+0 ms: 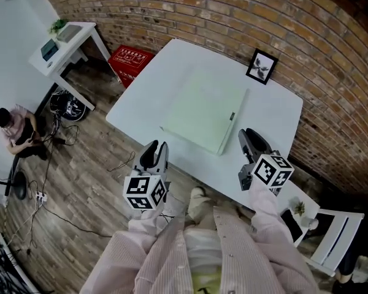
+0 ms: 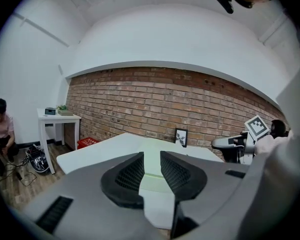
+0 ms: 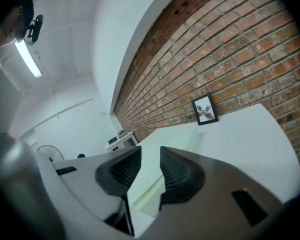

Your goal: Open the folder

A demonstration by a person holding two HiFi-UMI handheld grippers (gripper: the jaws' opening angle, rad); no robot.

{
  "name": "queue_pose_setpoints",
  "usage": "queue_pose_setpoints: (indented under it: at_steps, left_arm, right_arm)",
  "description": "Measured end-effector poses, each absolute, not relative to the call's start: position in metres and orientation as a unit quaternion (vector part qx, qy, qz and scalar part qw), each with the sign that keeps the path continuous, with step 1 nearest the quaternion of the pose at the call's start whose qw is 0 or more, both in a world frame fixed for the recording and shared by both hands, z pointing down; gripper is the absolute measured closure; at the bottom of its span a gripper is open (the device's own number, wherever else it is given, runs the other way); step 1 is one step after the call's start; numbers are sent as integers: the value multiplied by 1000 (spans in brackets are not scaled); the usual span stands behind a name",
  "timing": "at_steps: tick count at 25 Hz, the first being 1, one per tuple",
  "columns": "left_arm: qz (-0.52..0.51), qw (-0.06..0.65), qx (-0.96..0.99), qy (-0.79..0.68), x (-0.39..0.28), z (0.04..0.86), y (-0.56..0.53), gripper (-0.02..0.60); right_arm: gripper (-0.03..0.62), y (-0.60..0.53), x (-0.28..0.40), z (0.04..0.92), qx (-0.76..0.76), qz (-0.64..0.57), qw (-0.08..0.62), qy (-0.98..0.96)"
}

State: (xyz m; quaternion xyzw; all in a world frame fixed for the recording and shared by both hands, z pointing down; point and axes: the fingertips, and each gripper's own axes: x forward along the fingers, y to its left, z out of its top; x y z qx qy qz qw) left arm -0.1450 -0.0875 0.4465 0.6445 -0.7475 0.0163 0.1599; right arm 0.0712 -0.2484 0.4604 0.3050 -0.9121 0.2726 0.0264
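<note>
1. The white table [image 1: 141,110] carries the job. The folder [image 1: 205,109] lies flat and closed near its middle, at 12 o'clock from the person, with bare tabletop all round it for the cover to swing.
2. The folder is pale green, and its thick edge faces 3 o'clock. I cannot tell whether that edge is the hinge or the opening side, so I would settle that before lifting anything.
3. The left gripper [image 1: 155,147] hangs at the folder's 7 o'clock, by the table's near edge and apart from the folder. Its fingers are released, with nothing between them. It would probably serve best pressing the lower cover down so the folder does not slide.
4. The right gripper [image 1: 248,135] sits at the folder's 4 o'clock, near the near right corner and not touching. Its fingers are parted and empty. It should come in low, catch the top cover alone, then lift it in an arc about the hinge.
5. The picture frame [image 1: 262,66] stands at the folder's 1 o'clock, so keep the swing clear of it.
6. A small dark tab [image 1: 232,116] sits on the thick edge. It could be a clasp, so check it first.
</note>
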Motion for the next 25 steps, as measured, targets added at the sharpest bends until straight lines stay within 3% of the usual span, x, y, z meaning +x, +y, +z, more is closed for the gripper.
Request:
queue_pose_setpoints:
  at_steps: [19, 25]
  left_arm:
    - [121, 135, 705, -686, -146, 469, -164, 489]
    - [181, 107, 741, -638, -133, 481, -172, 462]
  right_arm:
    - [496, -297, 47, 525, 322, 374, 50, -868]
    - [496, -297, 41, 545, 338, 411, 43, -846]
